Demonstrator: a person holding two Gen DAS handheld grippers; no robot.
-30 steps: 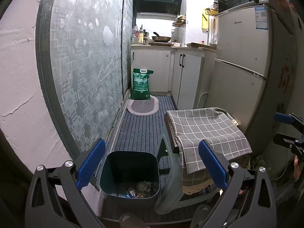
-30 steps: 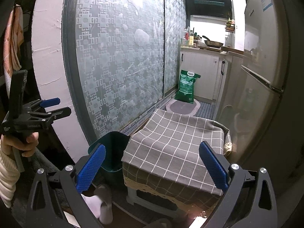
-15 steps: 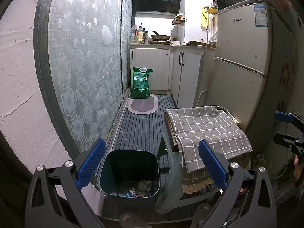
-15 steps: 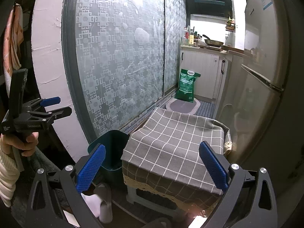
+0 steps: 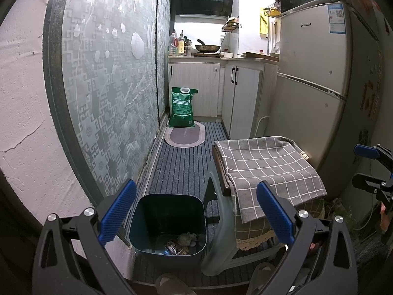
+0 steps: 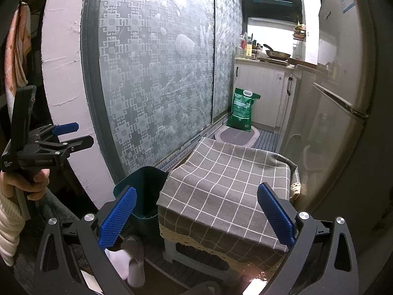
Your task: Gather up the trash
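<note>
A frosted patterned sliding door [image 5: 110, 103] fills the left side of a narrow kitchen, opposite a tall fridge [image 5: 312, 86]. White cabinets [image 5: 196, 86] close the far end, a frying pan [image 5: 207, 47] on the bench above them. On the striped floor mat [image 5: 181, 164] stands a low stool draped in a grey checked cloth [image 5: 267, 167]. Just beside the stool, to its left, sits a dark green trash bin [image 5: 168, 223], open-topped, with crumpled wrappers and scraps [image 5: 181, 242] lying at its bottom. A green bag [image 5: 183, 107] leans against the cabinets behind an oval rug [image 5: 185, 136]. The left tongs [image 5: 196, 215] hang above the bin, spread wide and empty. The right tongs [image 6: 196, 215] hover over the cloth, likewise spread and holding nothing. A hand [image 6: 22, 182] in a cream sleeve holds the left tongs' handle.
</note>
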